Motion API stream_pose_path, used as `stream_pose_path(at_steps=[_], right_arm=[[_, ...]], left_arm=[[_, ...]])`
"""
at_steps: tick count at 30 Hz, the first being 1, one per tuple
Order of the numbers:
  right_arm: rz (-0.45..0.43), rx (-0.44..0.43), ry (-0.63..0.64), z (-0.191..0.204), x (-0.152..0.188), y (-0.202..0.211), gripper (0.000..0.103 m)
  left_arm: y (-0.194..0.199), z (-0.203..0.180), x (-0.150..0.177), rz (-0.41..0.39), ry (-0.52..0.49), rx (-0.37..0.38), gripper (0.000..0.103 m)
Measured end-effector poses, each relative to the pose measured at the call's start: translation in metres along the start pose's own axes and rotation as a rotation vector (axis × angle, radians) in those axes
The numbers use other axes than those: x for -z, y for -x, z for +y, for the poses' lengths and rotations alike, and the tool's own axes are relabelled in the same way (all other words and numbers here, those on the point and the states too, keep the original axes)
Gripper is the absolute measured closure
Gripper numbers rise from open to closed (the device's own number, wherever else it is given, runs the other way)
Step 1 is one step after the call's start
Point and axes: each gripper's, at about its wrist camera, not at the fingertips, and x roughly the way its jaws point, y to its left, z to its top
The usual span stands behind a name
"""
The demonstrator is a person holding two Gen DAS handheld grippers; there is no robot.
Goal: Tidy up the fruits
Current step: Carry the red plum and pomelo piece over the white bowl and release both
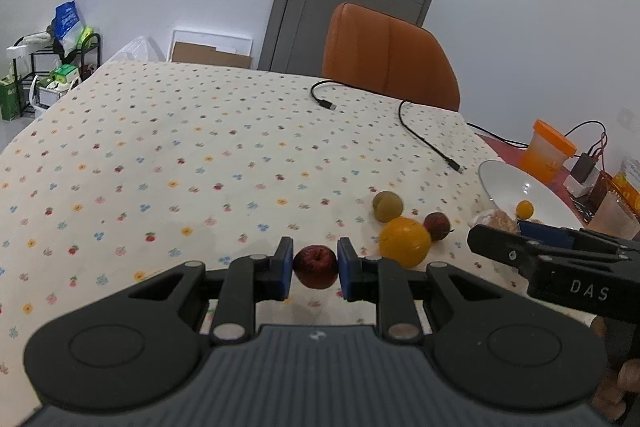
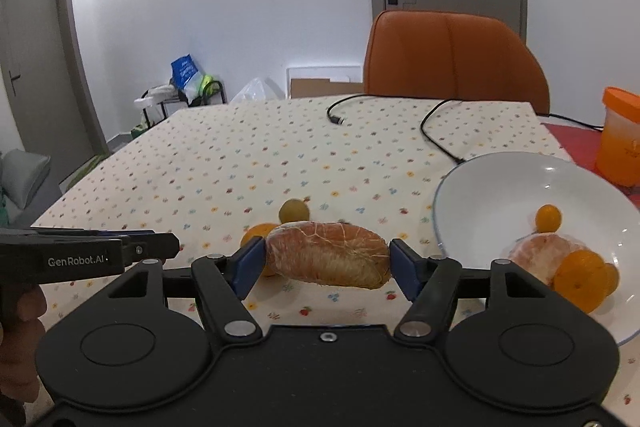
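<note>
Left gripper (image 1: 315,267) clamped on small red fruit (image 1: 315,267); right gripper (image 2: 327,262) clamped on peeled citrus segment (image 2: 328,253), both lifted, likely bound for white bowl (image 2: 480,187).

Right gripper (image 2: 327,261) jaws clamping peeled citrus segment (image 2: 328,254), white bowl (image 2: 480,187) beside

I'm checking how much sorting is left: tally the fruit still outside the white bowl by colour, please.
Red fruit: 2
Yellow-green fruit: 1
Whole orange: 1
Peeled orange piece: 1
Total: 5
</note>
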Motion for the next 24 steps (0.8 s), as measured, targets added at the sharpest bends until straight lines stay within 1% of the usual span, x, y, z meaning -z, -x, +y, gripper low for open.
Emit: stream_pose_path(at_steps=[14,24], right_arm=[[-0.072,0.063,-0.036,-0.032,-0.003,0.028,0.039],[-0.114,0.135,-0.076,-0.062,-0.004,0.044,0.039]], left_arm=[[-0.002,-0.033,-0.01,-0.02,-0.054,0.047,0.081],[-0.006,-0.068,-0.021,-0.037,-0.119,0.103,0.081]])
